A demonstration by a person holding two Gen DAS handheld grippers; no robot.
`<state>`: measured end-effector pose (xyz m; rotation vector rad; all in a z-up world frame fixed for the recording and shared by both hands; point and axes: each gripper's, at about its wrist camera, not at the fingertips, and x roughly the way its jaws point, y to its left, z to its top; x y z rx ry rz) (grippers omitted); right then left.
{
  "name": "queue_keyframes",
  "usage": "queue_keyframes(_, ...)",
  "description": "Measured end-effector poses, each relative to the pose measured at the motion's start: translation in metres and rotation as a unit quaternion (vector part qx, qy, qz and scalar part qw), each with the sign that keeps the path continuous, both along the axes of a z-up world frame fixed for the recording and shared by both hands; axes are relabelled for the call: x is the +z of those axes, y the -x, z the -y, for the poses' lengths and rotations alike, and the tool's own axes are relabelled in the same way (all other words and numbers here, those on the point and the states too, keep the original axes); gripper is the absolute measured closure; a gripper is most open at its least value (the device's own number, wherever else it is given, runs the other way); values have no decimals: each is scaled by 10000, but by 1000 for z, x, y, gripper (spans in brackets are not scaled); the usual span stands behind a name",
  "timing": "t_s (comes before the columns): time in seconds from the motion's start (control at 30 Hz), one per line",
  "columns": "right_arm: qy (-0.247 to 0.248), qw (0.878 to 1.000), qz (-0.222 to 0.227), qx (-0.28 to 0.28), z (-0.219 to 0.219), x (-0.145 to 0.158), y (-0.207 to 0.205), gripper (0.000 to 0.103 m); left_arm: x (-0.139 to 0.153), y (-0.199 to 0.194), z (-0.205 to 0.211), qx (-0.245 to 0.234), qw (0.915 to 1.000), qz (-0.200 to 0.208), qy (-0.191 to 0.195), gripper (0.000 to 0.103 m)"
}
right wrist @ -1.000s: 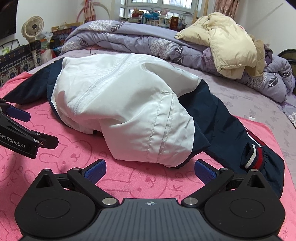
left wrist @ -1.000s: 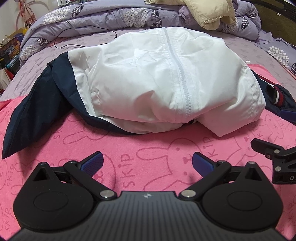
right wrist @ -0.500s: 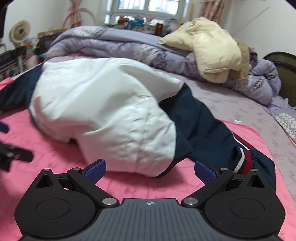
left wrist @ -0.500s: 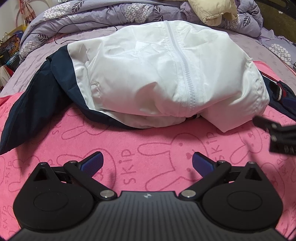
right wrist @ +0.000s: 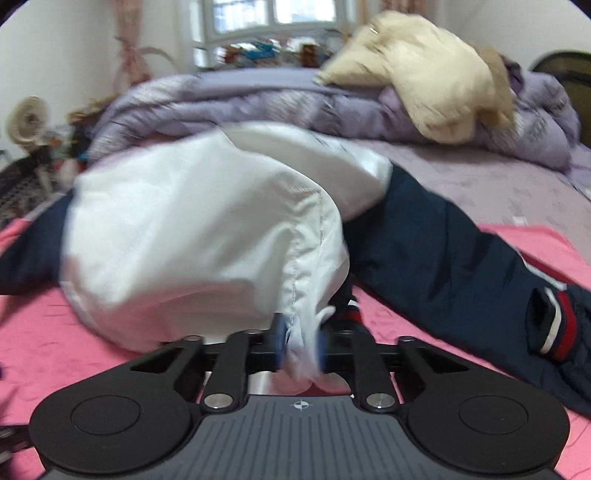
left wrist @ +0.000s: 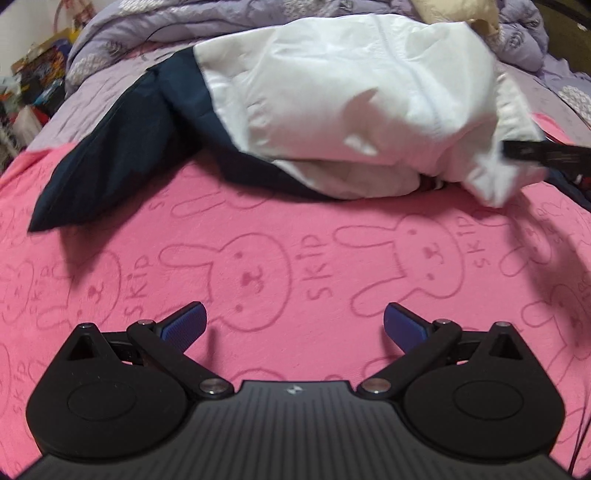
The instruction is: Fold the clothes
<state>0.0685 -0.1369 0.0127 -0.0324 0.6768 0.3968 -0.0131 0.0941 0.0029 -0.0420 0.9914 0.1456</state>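
Note:
A white and navy jacket (left wrist: 351, 99) lies bunched on a pink rabbit-print blanket (left wrist: 258, 258). In the right wrist view my right gripper (right wrist: 301, 341) is shut on a pinch of the jacket's (right wrist: 192, 236) white hem, which bunches between the blue pads. A navy sleeve with a red and white striped cuff (right wrist: 557, 317) trails to the right. My left gripper (left wrist: 293, 323) stands open above bare blanket, short of the jacket, with nothing between its fingers. A navy sleeve (left wrist: 110, 158) points toward the left. A finger of the right gripper (left wrist: 546, 153) shows at the right edge against the white fabric.
A lilac patterned duvet (right wrist: 258, 107) is piled behind the jacket, with a cream padded coat (right wrist: 424, 77) on top. A small fan (right wrist: 27, 120) and clutter stand at the far left by the wall. A window (right wrist: 269, 14) is at the back.
My right gripper has gone from wide open to shut on the jacket's white hem, moving in close to it. The left gripper slid leftward over the blanket and stayed open.

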Motion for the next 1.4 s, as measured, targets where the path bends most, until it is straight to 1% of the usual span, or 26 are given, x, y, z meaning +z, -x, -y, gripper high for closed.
queue_keyframes(0.1, -788, 9966, -5, 225, 26, 40, 30, 94, -2, 3, -6, 174, 9998, 35, 30, 0)
queue_keyframes(0.2, -1898, 9812, -104, 325, 71, 82, 59, 95, -3, 2, -10, 261, 9994, 93, 189, 0)
queue_keyframes(0.23, -1903, 9813, -41, 301, 82, 91, 64, 95, -3, 1, -11, 271, 9992, 119, 270, 0)
queue_keyframes(0.3, -1485, 9885, 193, 193, 99, 105, 70, 93, -4, -8, -11, 277, 9985, 143, 457, 0)
queue_keyframes(0.37, -639, 9976, 280, -32, 106, 101, 66, 81, -6, -21, -6, 324, 9977, 131, 587, 0)
queue_keyframes(0.4, -412, 9990, 195, -41, 107, 94, 65, 76, -6, -28, -4, 367, 9976, 135, 577, 0)
queue_keyframes(0.43, -341, 9994, 42, 23, 108, 85, 65, 64, -7, -36, -1, 435, 9977, 151, 493, 0)
queue_keyframes(0.47, -269, 9995, -111, 87, 110, 77, 65, 48, -8, -43, 2, 504, 9978, 169, 404, 0)
queue_keyframes(0.53, -154, 9985, -324, 420, 106, 59, 73, 31, -9, -58, 5, 646, 9975, 189, 235, 0)
queue_keyframes(0.63, 217, 9923, -399, 1150, 84, 28, 105, 18, -8, -69, 4, 792, 9965, 194, 179, 0)
queue_keyframes(0.7, 580, 9840, -350, 1645, 60, 4, 124, 14, -4, -69, 5, 754, 9968, 225, 165, 0)
queue_keyframes(0.77, 961, 9803, -191, 1713, 28, -15, 130, 8, -2, -69, 5, 735, 9969, 258, 132, 0)
queue_keyframes(0.8, 1150, 9788, -101, 1695, 11, -24, 131, 10, -1, -68, 4, 732, 9969, 275, 110, 0)
queue_keyframes(0.83, 1178, 9804, -102, 1576, -2, -28, 125, 28, 0, -68, 4, 729, 9969, 295, 86, 0)
queue_keyframes(0.87, 1106, 9839, -160, 1395, -10, -30, 115, 56, 4, -67, 2, 730, 9968, 327, 56, 0)
queue_keyframes(0.9, 710, 9902, -302, 1166, -8, -25, 101, 58, 8, -64, 0, 725, 9966, 385, 18, 0)
queue_keyframes(0.93, 109, 9946, -495, 901, 2, -16, 85, 65, 12, -61, -3, 715, 9963, 473, -11, 0)
queue_keyframes(0.97, -493, 9944, -686, 633, 13, -8, 69, 68, 15, -60, -6, 712, 9959, 559, -36, 0)
queue_keyframes(1.03, -1284, 9888, -750, -109, 43, 8, 31, 66, 21, -60, -12, 761, 9945, 719, -50, 0)
queue_keyframes(1.1, -1965, 9736, -732, -898, 76, 22, -8, 61, 23, -65, -17, 829, 9937, 760, 16, 0)
queue_keyframes(1.13, -2004, 9683, -640, -1348, 90, 26, -28, 55, 22, -69, -20, 869, 9934, 742, 75, 0)
queue_keyframes(1.2, -1481, 9643, -404, -2156, 105, 28, -58, 47, 18, -78, -23, 940, 9932, 647, 250, 0)
queue_keyframes(1.23, -1222, 9635, -297, -2363, 108, 29, -64, 44, 15, -81, -23, 927, 9931, 606, 390, 0)
queue_keyframes(1.27, -1053, 9657, -206, -2363, 109, 29, -66, 40, 12, -84, -22, 906, 9928, 573, 535, 0)
queue_keyframes(1.33, -946, 9745, -97, -2031, 110, 26, -61, 33, 9, -89, -17, 785, 9915, 583, 862, 0)
queue_keyframes(1.4, -885, 9824, -69, -1641, 111, 19, -50, 31, 10, -91, -9, 539, 9885, 741, 1203, 0)
